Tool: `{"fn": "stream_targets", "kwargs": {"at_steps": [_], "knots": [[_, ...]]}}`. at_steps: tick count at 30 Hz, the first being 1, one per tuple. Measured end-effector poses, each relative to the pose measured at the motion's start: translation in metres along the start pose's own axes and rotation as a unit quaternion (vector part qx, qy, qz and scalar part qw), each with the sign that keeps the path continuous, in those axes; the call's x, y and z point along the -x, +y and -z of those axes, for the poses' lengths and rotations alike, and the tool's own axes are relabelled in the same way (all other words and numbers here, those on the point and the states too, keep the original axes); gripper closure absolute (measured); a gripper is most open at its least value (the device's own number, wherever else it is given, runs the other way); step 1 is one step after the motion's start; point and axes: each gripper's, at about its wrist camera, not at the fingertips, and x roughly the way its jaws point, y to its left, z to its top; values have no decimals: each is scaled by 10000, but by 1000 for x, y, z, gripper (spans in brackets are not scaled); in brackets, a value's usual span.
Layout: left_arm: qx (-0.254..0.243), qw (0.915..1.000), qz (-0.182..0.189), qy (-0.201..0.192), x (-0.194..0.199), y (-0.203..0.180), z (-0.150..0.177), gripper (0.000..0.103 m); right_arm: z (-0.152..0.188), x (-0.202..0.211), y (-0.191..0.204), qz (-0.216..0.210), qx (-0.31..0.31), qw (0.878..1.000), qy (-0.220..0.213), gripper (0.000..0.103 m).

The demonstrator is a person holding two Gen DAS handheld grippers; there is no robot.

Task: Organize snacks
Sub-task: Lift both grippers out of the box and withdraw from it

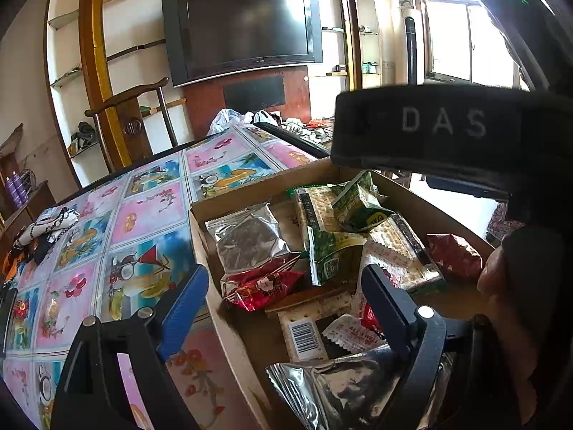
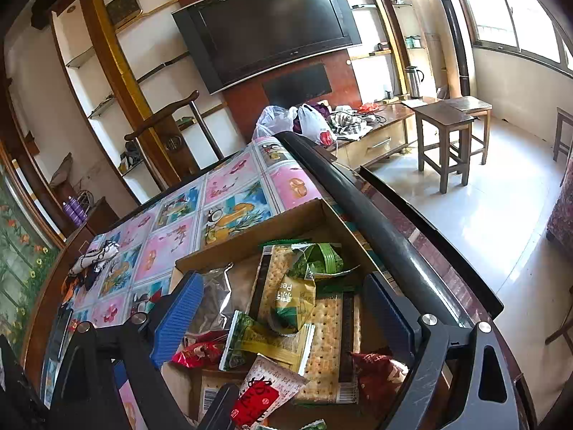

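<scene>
An open cardboard box (image 1: 258,186) on the table holds several snack packets in a loose heap. My left gripper (image 1: 284,272) hangs open over its near half, above a red packet (image 1: 261,286), pressing on nothing. A silver foil packet (image 1: 250,240) and green packets (image 1: 358,208) lie further in. My right gripper (image 2: 283,279) also stands open, over a green pea packet (image 2: 293,301) and a cracker pack (image 2: 329,340); its pads touch neither. In the left wrist view the right gripper's black body (image 1: 444,125) fills the upper right, with a hand (image 1: 501,276) below it.
The box (image 2: 272,222) sits at the right edge of a table with a colourful picture cloth (image 1: 143,215). A patterned cloth bundle (image 1: 46,229) lies far left. A wooden chair (image 1: 132,107) stands behind the table, and stools (image 2: 447,125) on the tiled floor to the right.
</scene>
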Motion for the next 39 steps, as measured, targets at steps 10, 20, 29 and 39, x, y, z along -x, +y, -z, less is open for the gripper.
{"fn": "stream_targets", "kwargs": {"at_steps": [10, 20, 29, 39], "knots": [[-31, 10000, 30, 45, 4, 4, 4, 14, 15, 24, 15, 204, 529, 9974, -447, 10], [277, 9992, 229, 176, 25, 17, 10, 9, 53, 76, 3, 890, 386, 9892, -1098, 10], [513, 9980, -92, 348, 60, 51, 28, 3, 95, 109, 9, 1035, 91, 9879, -1155, 4], [169, 9967, -705, 368, 85, 66, 47, 1, 120, 136, 31, 1444, 35, 9789, -1448, 1]]}}
